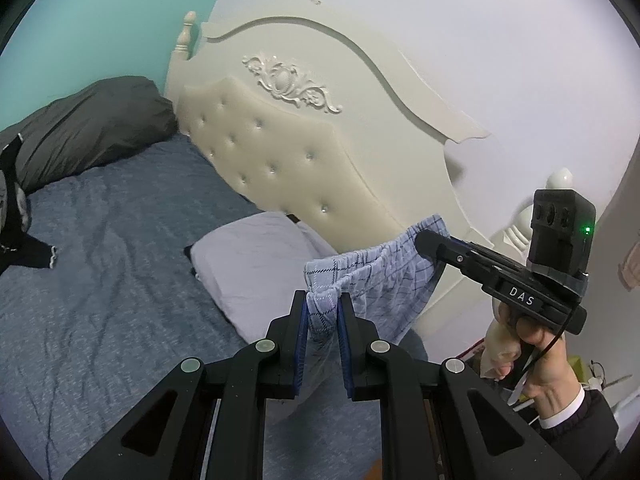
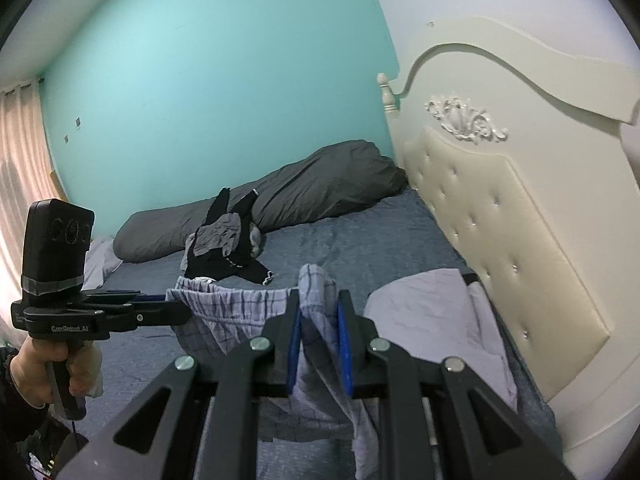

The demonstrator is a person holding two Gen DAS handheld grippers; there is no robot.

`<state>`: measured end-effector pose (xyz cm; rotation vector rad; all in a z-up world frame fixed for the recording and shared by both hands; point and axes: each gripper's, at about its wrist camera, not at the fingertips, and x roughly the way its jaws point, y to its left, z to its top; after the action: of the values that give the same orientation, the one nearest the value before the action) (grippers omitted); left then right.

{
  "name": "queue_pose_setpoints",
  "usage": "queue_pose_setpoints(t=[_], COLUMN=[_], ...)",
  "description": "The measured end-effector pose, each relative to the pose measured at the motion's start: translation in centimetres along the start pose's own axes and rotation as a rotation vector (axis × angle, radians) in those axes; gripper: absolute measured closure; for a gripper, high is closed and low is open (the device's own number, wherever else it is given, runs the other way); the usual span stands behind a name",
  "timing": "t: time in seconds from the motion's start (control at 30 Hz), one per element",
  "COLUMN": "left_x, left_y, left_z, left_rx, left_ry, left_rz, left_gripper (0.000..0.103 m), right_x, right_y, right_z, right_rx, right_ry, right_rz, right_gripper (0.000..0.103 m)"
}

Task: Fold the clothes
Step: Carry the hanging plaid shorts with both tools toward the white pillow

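**Checked shorts held up between two tongs**

The lower part of the blue checked shorts (image 1: 384, 276) is hidden behind the tongs. Left tongs (image 1: 323, 300) and right tongs (image 2: 319, 300) each pinch the waistband, holding the shorts above the bed (image 1: 120, 240). Both tongs point slightly downward.

Both wrist views overlook the bed (image 1: 100, 240) closely.

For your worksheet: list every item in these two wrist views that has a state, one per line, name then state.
Left gripper: shut on the plaid shorts.
Right gripper: shut on the plaid shorts.
Plaid shorts: held up over the bed, waistband stretched between both grippers, unfolded.
Black garment: crumpled on the bed.
Grey duvet: bunched along the wall.
Pillow: lying flat by the headboard.
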<state>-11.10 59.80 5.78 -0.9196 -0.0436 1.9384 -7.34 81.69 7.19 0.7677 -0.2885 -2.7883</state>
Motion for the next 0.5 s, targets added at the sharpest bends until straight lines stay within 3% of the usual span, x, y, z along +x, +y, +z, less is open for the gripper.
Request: queue_pose_setpoints(t=[0.5], left_x=[4.1], left_y=[-2.3], left_z=[0.8], left_rx=[0.011], left_ry=[0.030], left_rz=[-0.025], left_gripper=[0.088], right_x=[-1.7], right_y=[-4.4], right_z=[-0.2], right_rx=[0.015], right_ry=[0.006], right_rz=[-0.039], right_gripper=[0.087])
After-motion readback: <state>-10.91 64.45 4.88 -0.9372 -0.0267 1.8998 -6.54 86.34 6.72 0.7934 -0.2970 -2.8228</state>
